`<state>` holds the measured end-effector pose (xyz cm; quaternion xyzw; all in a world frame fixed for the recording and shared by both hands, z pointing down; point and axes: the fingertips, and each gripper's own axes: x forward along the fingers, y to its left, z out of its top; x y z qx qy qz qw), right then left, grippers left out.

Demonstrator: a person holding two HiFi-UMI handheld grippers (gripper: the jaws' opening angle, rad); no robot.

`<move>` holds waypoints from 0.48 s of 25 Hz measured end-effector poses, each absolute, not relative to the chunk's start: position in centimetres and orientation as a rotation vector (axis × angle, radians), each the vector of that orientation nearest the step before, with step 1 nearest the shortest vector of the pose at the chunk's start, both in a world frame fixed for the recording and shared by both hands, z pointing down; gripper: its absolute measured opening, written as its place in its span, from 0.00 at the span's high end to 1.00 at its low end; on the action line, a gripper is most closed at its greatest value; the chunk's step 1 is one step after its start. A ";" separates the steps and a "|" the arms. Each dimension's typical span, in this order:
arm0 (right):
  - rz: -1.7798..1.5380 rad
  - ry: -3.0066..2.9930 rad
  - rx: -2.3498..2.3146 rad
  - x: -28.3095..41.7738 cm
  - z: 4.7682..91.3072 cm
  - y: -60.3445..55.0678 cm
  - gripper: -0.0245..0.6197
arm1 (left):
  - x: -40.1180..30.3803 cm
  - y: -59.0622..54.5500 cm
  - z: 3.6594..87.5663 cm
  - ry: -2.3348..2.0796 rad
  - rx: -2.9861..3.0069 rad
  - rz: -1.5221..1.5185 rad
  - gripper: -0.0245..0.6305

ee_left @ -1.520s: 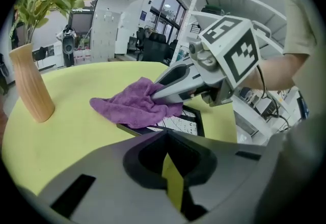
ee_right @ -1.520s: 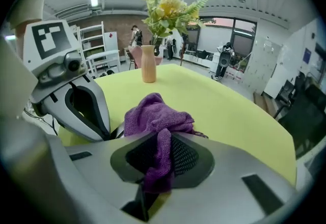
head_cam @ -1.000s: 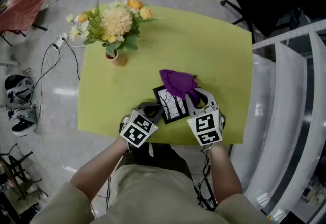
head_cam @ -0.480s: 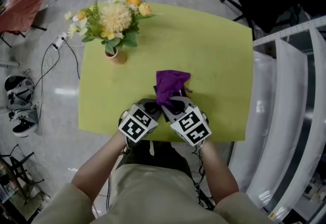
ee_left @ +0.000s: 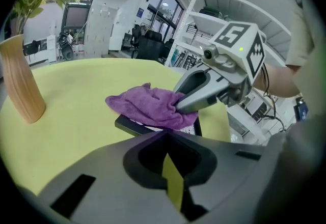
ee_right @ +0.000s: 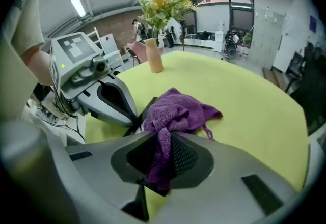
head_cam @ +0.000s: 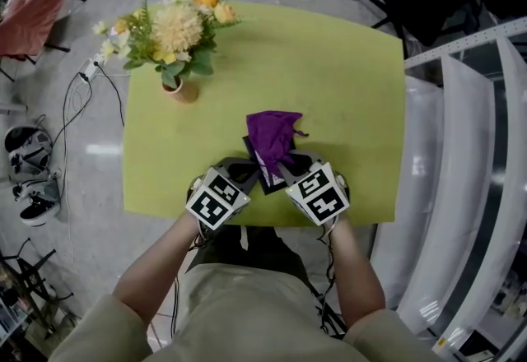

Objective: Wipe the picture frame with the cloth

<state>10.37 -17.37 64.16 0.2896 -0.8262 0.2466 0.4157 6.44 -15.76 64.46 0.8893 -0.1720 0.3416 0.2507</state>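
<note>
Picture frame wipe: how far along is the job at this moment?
Done: the right gripper has the purple cloth clamped, and the left gripper pinches the near corner of the picture frame. In hand: the cloth lies over the frame. Left: the rest of the wiping; how much is clean cannot be seen.

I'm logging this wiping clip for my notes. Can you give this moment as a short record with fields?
surface: yellow-green table
cloth: purple, bunched over the picture frame
picture frame: near the table's front edge, partly under the cloth
left gripper: shut on the frame's near corner
right gripper: shut on the cloth
flower vase: far left of the table, apart from both grippers
</note>
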 end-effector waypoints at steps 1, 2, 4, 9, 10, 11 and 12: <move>0.616 -2.065 0.772 11.2 64.2 -17.7 0.86 | 6.4 -15.7 64.6 -0.456 2.410 0.925 0.95; 0.623 -2.066 0.826 12.0 64.0 -18.1 0.85 | 6.3 -15.6 64.8 -0.447 2.401 0.919 0.95; 0.622 -2.054 0.961 13.6 63.4 -18.9 0.85 | 6.3 -15.5 65.0 -0.438 2.394 0.913 0.95; 0.527 -1.981 1.168 17.5 60.9 -19.7 0.86 | 6.3 -15.6 64.6 -0.448 2.397 0.915 0.95; 0.521 -2.002 1.160 17.2 60.0 -19.3 0.86 | 6.3 -15.6 64.5 -0.447 2.400 0.915 0.95; 0.515 -2.028 1.137 16.7 59.2 -18.8 0.86 | 6.4 -15.6 64.5 -0.447 2.404 0.914 0.95; 0.515 -2.055 1.099 15.7 58.6 -18.2 0.86 | 6.4 -15.7 64.4 -0.448 2.410 0.910 0.95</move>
